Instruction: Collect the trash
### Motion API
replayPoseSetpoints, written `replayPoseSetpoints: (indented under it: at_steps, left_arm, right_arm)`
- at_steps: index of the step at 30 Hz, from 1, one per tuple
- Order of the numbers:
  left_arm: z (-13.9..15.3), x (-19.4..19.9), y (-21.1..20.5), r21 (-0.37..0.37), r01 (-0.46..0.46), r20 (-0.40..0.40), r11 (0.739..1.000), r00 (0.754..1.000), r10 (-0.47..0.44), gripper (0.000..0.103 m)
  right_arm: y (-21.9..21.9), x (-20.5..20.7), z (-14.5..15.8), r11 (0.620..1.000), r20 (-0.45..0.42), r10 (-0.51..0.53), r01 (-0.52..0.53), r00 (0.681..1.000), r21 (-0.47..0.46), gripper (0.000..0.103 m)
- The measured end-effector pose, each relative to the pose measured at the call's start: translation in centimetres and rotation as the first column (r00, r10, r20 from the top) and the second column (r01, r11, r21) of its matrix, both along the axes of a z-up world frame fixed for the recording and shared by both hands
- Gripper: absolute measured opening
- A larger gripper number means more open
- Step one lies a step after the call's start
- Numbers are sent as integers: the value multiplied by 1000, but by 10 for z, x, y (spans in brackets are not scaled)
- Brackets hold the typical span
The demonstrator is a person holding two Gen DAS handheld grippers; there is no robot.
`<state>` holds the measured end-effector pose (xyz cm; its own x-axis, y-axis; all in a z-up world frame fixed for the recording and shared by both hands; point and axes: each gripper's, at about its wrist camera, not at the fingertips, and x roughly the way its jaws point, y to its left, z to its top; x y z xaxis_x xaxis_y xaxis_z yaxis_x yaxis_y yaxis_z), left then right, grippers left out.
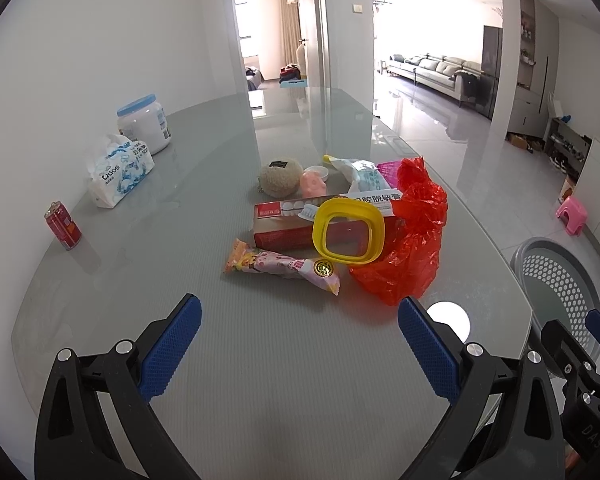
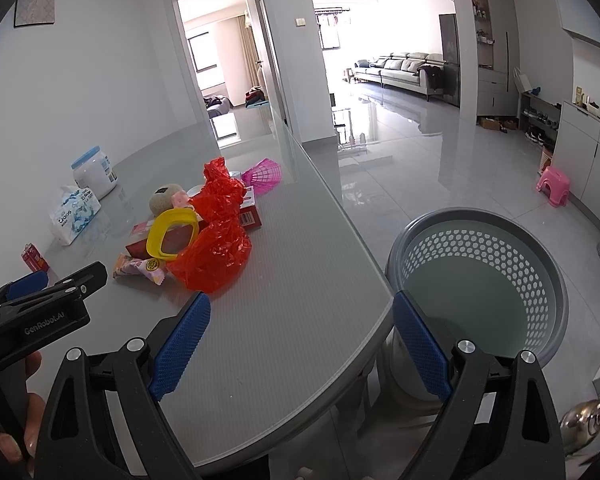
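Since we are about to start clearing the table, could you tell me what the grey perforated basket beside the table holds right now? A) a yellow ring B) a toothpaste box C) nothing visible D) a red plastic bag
C: in the right wrist view the grey basket shows only its bare inner wall and bottom, while the red plastic bag, toothpaste box and yellow ring all lie on the table.

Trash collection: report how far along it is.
Done: nothing visible; the grey basket beside the table looks empty. In hand: nothing; the left gripper and right gripper are both open. Left: the whole pile, including the red plastic bag, yellow lid, toothpaste box and snack wrapper.
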<state>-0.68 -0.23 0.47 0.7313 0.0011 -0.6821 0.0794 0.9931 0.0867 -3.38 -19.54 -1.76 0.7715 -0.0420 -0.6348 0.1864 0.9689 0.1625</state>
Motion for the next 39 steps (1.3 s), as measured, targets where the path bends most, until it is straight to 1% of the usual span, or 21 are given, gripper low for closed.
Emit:
replayPoseSetpoints:
  at_steps: [11, 29, 39]
  left_arm:
    - [-3, 5, 2, 0, -5, -10, 1000, 1000, 5, 97]
    - [-2, 3, 1, -1, -3, 1, 1000, 1000, 3, 97]
    - [-3, 4, 5, -3, -19, 7, 1000, 1000, 19, 97]
  right_arm:
    - [1, 1, 3, 1000, -8, 3, -3, 1000, -1, 88]
    - [3, 2, 0, 1000, -8, 13, -13, 1000, -4, 88]
    - [5, 3, 0, 1000, -7, 14, -14, 1000, -4, 88]
